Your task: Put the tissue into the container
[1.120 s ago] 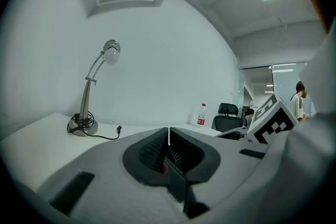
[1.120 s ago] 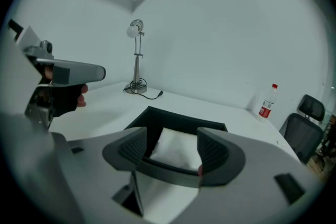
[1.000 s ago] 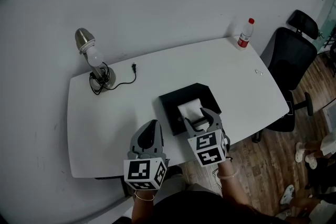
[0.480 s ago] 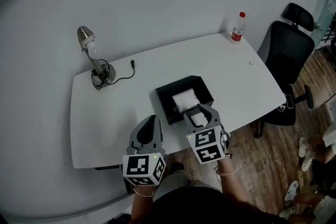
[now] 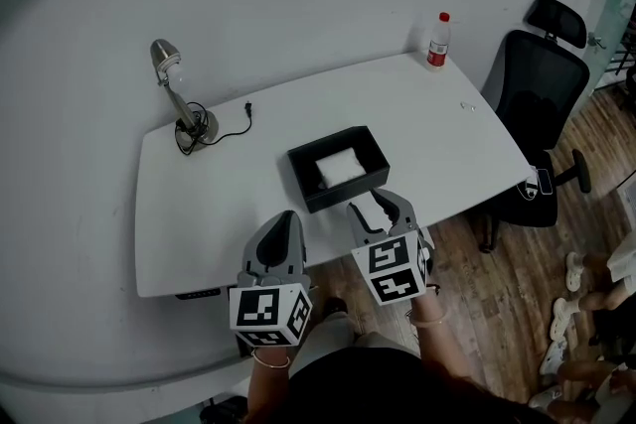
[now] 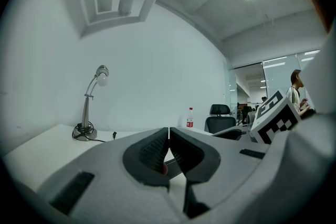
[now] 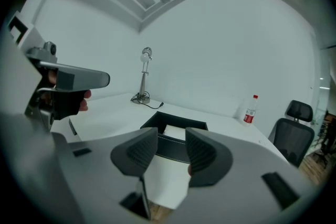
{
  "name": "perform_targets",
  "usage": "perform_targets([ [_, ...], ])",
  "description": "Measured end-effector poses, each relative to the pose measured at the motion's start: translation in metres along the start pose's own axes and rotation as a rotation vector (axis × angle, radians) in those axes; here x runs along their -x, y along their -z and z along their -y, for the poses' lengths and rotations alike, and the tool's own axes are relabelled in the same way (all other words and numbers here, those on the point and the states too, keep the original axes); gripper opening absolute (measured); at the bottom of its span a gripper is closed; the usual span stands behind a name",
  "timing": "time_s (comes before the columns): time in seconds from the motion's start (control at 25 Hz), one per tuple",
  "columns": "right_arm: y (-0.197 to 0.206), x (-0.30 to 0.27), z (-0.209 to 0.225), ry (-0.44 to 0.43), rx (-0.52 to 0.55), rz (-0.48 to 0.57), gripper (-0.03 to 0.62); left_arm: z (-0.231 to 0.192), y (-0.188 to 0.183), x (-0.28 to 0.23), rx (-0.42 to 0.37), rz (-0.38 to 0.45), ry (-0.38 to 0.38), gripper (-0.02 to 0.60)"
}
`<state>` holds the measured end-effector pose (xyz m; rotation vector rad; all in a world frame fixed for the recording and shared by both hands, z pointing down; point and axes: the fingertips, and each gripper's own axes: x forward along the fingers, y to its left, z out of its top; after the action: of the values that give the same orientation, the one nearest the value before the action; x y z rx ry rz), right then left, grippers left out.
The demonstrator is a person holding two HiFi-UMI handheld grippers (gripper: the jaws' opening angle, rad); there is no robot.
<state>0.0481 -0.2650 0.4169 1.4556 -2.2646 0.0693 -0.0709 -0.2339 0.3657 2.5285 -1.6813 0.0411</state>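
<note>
Tissue [image 5: 338, 169] is lying in the container [image 5: 343, 196], 12 o'clock from the right gripper [image 5: 373, 206], whose empty fingers are closing; left gripper [image 5: 282, 221] fingers are pressing together. Soft, light (crumpling easily), it is probably needing a gentle edge pinch.

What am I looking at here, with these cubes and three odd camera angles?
No robot: a person holds two hand grippers, and the marker cubes are part of them. The head view looks down from the person's head; the other two views ride on each gripper, looking along its jaws. On the white table stand a black container with the tissue lying inside, a desk lamp and a bottle; an office chair stands beside. The left gripper is shut and empty. The right gripper has its jaws apart, closing, with nothing between them.
</note>
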Motion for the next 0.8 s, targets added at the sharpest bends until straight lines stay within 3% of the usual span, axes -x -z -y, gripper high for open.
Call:
perform_targets([
  [0.8,0.002,0.092,-0.016,-0.012,0.027,0.109,0.094,0.058,-0.002,0.069,-0.019,0.020,-0.013,0.029],
])
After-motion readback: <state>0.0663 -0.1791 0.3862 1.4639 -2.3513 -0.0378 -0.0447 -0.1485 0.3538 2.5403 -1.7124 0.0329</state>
